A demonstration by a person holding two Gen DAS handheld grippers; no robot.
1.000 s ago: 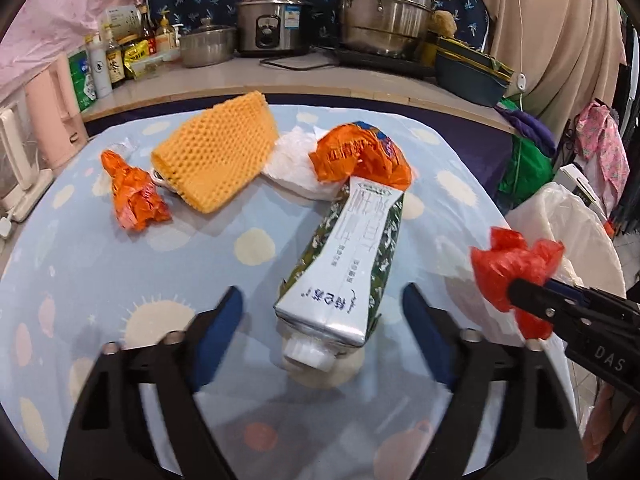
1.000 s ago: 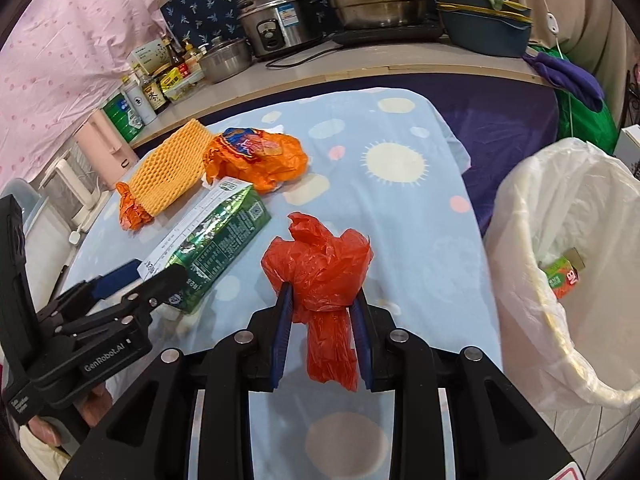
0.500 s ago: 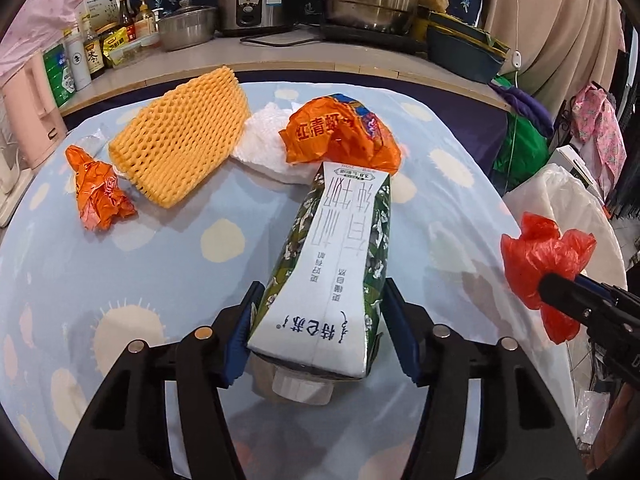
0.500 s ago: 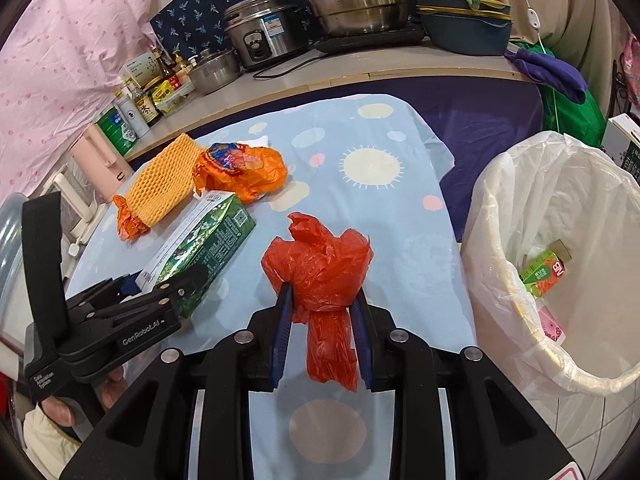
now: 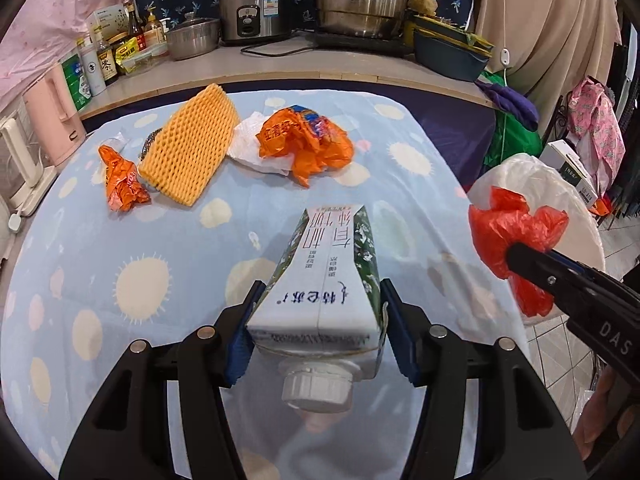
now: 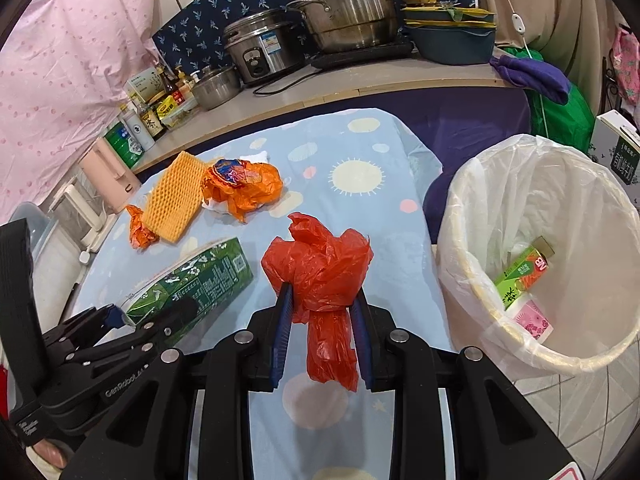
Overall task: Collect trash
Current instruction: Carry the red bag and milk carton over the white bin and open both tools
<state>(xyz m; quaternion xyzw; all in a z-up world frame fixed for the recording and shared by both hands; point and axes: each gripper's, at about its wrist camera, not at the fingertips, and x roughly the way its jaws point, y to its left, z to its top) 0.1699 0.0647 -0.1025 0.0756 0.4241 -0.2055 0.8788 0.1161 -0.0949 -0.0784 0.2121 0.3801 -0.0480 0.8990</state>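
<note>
Transport step. Left tool [image 5: 318, 334] clamped on carton [image 5: 326, 280], clear of tabletop [image 5: 160, 240]; right tool [image 6: 322, 320] pinching red bag [image 6: 320, 268]. Bin [image 6: 480, 308] right of both: carry over rim, release.

Two grippers are showing: the left gripper [image 5: 316, 344] and the right gripper [image 6: 322, 328]. One green milk carton [image 5: 332, 276] and one red plastic bag [image 6: 320, 276] are showing. Beyond the carton, two crumpled orange wrappers are lying, a large one [image 5: 306, 142] and a small one [image 5: 122, 178], plus one yellow foam net [image 5: 192, 146] and one white wad [image 5: 250, 146]. One lined trash bin [image 6: 532, 184] is holding two small cartons, a green one [image 6: 522, 272] and a pink one [image 6: 534, 318].
</note>
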